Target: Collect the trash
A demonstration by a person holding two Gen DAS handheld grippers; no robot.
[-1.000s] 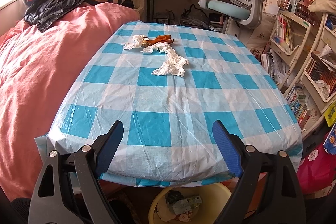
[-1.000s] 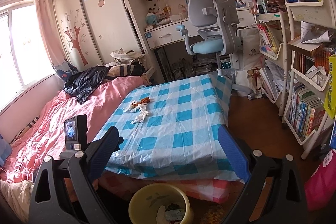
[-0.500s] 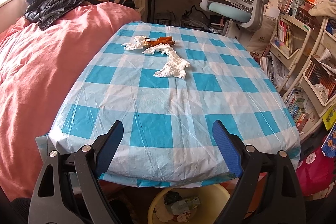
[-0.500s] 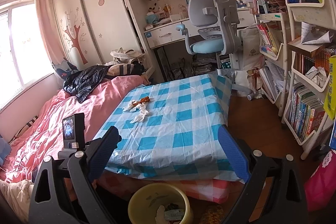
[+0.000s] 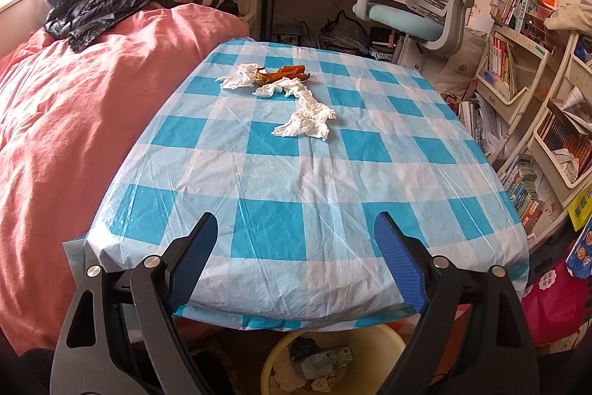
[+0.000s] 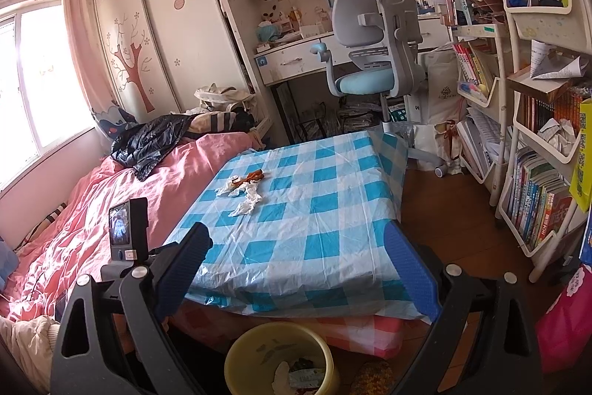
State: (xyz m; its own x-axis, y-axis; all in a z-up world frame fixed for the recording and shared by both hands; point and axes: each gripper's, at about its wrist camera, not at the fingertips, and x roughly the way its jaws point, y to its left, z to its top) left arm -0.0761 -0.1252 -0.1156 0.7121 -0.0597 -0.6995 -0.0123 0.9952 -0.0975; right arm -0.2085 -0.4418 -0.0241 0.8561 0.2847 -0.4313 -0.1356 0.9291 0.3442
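Several crumpled white tissues (image 5: pixel 303 115) lay strung across the far half of the blue-and-white checked plastic tablecloth (image 5: pixel 296 195), toward its left side, with a curled orange-brown peel (image 5: pixel 286 73) touching the farthest pieces. In the right wrist view the same white scraps (image 6: pixel 244 197) and peel (image 6: pixel 253 176) sat well apart from both tools. A round yellow plastic bin (image 6: pixel 259 350), already holding paper and wrappers, stood on the floor under the table's near edge. The left gripper (image 5: pixel 296 254) hung over that near edge, blue-padded fingers spread wide with nothing between them. The right gripper (image 6: pixel 296 254) was likewise wide apart and empty, held back from the table. A pink duvet (image 5: pixel 66 121) lay on the left, a grey swivel chair (image 6: pixel 373 36) beyond.
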